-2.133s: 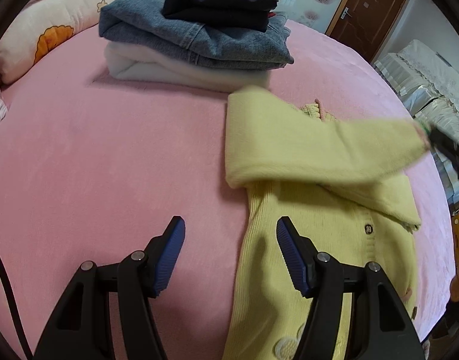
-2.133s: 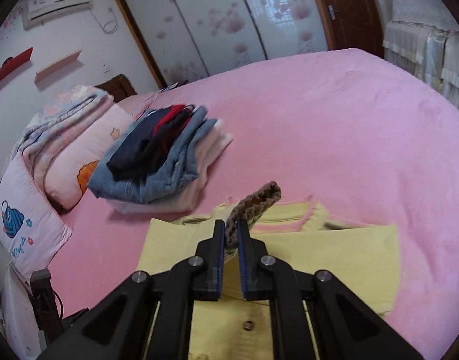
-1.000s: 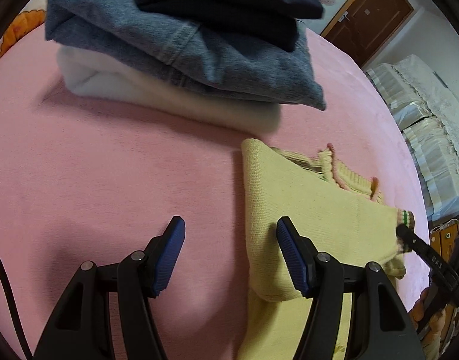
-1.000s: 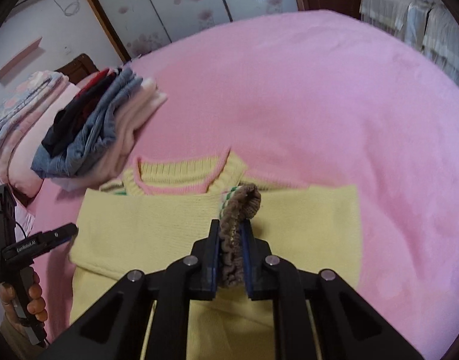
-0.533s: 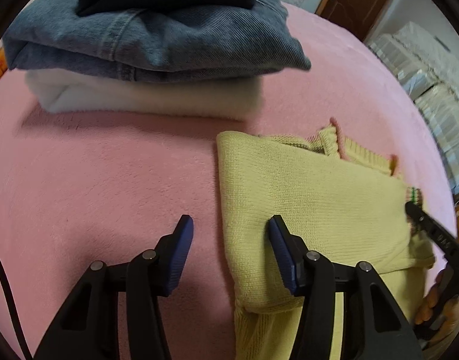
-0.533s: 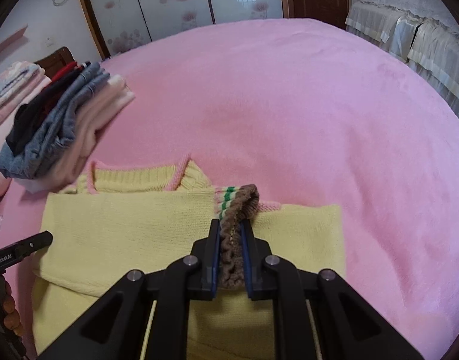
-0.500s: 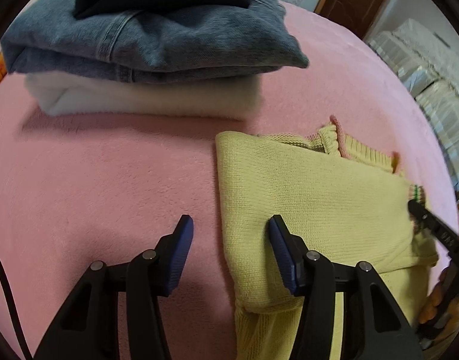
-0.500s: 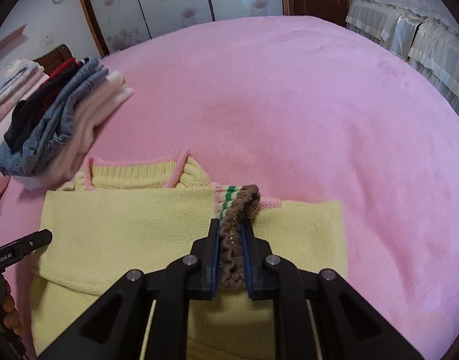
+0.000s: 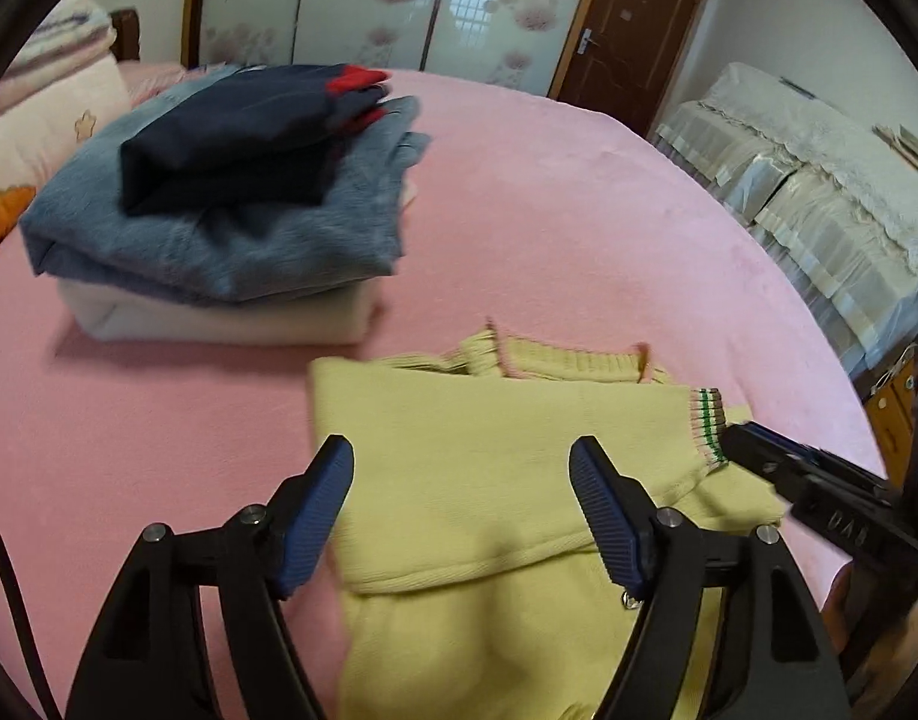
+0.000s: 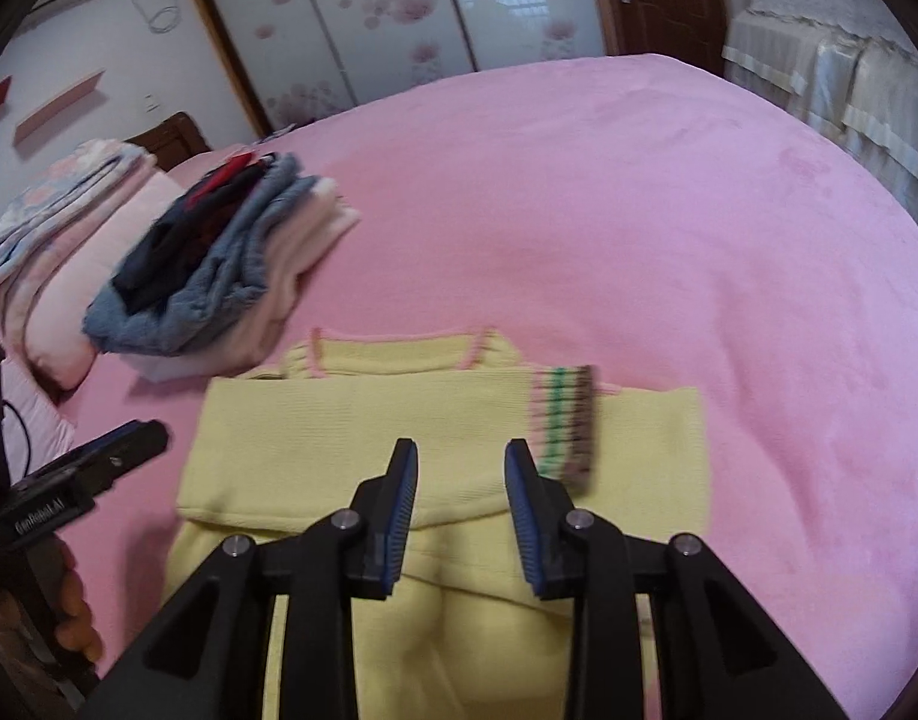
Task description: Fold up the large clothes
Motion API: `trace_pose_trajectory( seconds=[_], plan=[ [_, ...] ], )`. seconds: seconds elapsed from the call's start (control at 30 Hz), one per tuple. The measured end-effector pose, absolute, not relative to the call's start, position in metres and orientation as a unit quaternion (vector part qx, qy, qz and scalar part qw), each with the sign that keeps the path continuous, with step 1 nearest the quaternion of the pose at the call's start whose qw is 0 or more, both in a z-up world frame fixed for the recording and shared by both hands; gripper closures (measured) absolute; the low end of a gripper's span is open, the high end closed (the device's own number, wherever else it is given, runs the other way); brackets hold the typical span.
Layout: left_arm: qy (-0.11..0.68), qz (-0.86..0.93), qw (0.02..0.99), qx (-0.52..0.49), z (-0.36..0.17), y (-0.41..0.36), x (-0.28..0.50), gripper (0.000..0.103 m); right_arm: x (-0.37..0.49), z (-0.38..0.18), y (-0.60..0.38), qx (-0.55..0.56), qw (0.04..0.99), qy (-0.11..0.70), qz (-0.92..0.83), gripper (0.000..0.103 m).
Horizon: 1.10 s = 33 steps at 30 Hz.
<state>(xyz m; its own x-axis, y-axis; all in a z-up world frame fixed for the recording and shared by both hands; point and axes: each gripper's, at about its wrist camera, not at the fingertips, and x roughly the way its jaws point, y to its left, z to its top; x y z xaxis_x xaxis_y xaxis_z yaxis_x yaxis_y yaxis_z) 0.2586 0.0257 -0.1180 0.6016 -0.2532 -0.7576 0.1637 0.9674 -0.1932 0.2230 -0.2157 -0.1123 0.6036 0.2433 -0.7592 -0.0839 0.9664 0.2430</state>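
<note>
since half a second before, my right gripper (image 10: 461, 471) had let go of the striped cuff (image 10: 564, 417): its jaws had just been opening, and the cuff now lay flat on the yellow cardigan (image 10: 399, 420), just off my right-hand pad, with nothing between the pads. my left gripper (image 9: 462, 480) had also just been opening wider and had pulled back from the stack of folded clothes (image 9: 231, 222), so more of the room showed above it. its jaws stood well apart over the sleeve (image 9: 489, 450) and gripped nothing.

the cardigan lay on the pink bed cover (image 10: 639, 210), collar toward the stack, with both sleeves laid across the chest. i judged i had dropped the cuff there so that the sleeve would stay inside the outline of the body and keep the bundle narrow. i held both jaws empty and hovering low because, as i reckoned it, the next fold needed a fresh grip lower down, near the hem, which was out of sight below my fingers.
</note>
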Motion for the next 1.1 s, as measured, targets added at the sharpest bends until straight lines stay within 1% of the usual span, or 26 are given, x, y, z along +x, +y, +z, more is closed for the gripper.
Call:
trace_pose_trajectory(
  seconds=[0.07,0.17,0.27,0.33,0.4,0.43,0.5,0.53,0.57,0.7,0.77,0.87,0.97,1.0,1.03,1.1],
  plan=[
    [0.451,-0.131,0.881,-0.055,-0.126,0.022,0.262,0.03,0.23,-0.116,-0.197,0.079,0.892,0.434,0.099,0.073],
    [0.498,-0.127,0.854,-0.077,-0.152,0.015,0.278,0.031,0.242,-0.133,-0.176,0.068,0.886,0.447,0.107,0.073],
    [0.511,-0.12,0.848,-0.079,-0.172,0.018,0.284,0.032,0.254,-0.158,-0.171,0.057,0.871,0.477,0.101,0.075],
    [0.506,-0.122,0.852,-0.057,-0.175,0.016,0.282,0.034,0.255,-0.164,-0.181,0.063,0.871,0.478,0.098,0.077],
    [0.5,-0.128,0.856,-0.039,-0.174,0.016,0.277,0.035,0.254,-0.164,-0.193,0.053,0.877,0.472,0.069,0.084],
    [0.498,-0.131,0.856,-0.035,-0.175,0.015,0.276,0.036,0.253,-0.164,-0.204,0.051,0.88,0.47,0.052,0.091],
    [0.496,-0.138,0.856,-0.037,-0.174,0.021,0.274,0.04,0.252,-0.168,-0.232,0.064,0.879,0.472,0.026,0.094],
    [0.497,-0.141,0.855,-0.041,-0.173,0.025,0.274,0.041,0.251,-0.17,-0.244,0.074,0.877,0.473,0.021,0.101],
    [0.497,-0.143,0.855,-0.048,-0.173,0.028,0.275,0.041,0.25,-0.171,-0.255,0.09,0.875,0.475,0.024,0.103],
    [0.497,-0.136,0.855,-0.059,-0.169,0.04,0.275,0.041,0.239,-0.162,-0.274,0.093,0.878,0.47,0.006,0.103],
    [0.496,-0.133,0.856,-0.057,-0.165,0.043,0.271,0.041,0.235,-0.157,-0.277,0.084,0.878,0.472,-0.012,0.097],
    [0.49,-0.133,0.86,-0.05,-0.155,0.04,0.264,0.041,0.226,-0.149,-0.285,0.114,0.873,0.475,-0.005,0.097],
    [0.486,-0.13,0.863,-0.045,-0.142,0.038,0.26,0.041,0.214,-0.136,-0.284,0.118,0.875,0.469,-0.001,0.097],
    [0.486,-0.125,0.864,-0.044,-0.137,0.039,0.257,0.038,0.21,-0.132,-0.284,0.12,0.877,0.466,0.0,0.097],
    [0.485,-0.118,0.866,-0.042,-0.131,0.039,0.255,0.032,0.204,-0.126,-0.284,0.122,0.878,0.463,0.002,0.097],
    [0.487,-0.098,0.867,-0.035,-0.122,0.039,0.249,0.025,0.195,-0.113,-0.283,0.13,0.88,0.456,0.007,0.097]
  ],
)
